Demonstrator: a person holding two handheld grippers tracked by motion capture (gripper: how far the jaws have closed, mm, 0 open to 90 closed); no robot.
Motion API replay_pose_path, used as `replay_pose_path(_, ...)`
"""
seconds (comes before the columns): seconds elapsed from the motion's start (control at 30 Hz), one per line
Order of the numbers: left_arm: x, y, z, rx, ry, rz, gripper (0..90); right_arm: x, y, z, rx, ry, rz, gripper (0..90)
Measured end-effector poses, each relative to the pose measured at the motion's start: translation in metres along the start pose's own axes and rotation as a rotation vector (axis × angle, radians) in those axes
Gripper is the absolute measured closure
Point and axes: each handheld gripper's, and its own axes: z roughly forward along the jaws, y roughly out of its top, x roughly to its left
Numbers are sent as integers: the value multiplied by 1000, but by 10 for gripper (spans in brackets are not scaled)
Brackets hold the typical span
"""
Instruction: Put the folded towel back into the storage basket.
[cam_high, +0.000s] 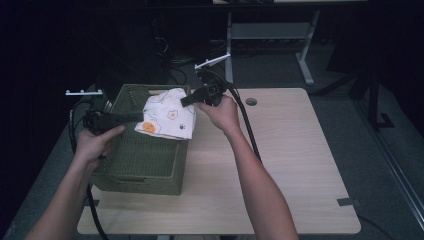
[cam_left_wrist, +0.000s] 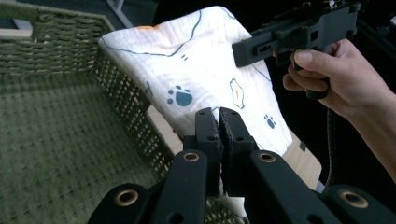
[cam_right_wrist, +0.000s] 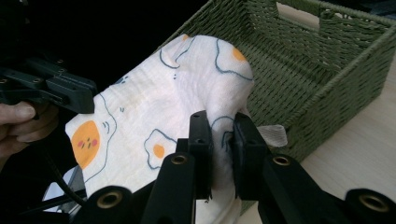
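While both grippers clamp the printed cloth, it hangs stretched over the right rim of the green woven basket on the wooden table. Left gripper and right gripper each pinch a cloth edge. The high view adds a desk frame beyond the basket.

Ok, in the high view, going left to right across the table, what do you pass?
Left gripper → green woven basket → printed cloth → right gripper → bare wooden table.
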Motion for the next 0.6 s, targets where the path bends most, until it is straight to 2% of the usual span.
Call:
replay_pose_path(0.27, 6, -3, -11, -2, 13, -3, 882, 4, 2, 14, 7, 7, 3, 797)
replay_pose_path(0.6, 18, -13, -22, -6, 22, -32, 883, 10, 4, 33, 27, 18, 1, 797)
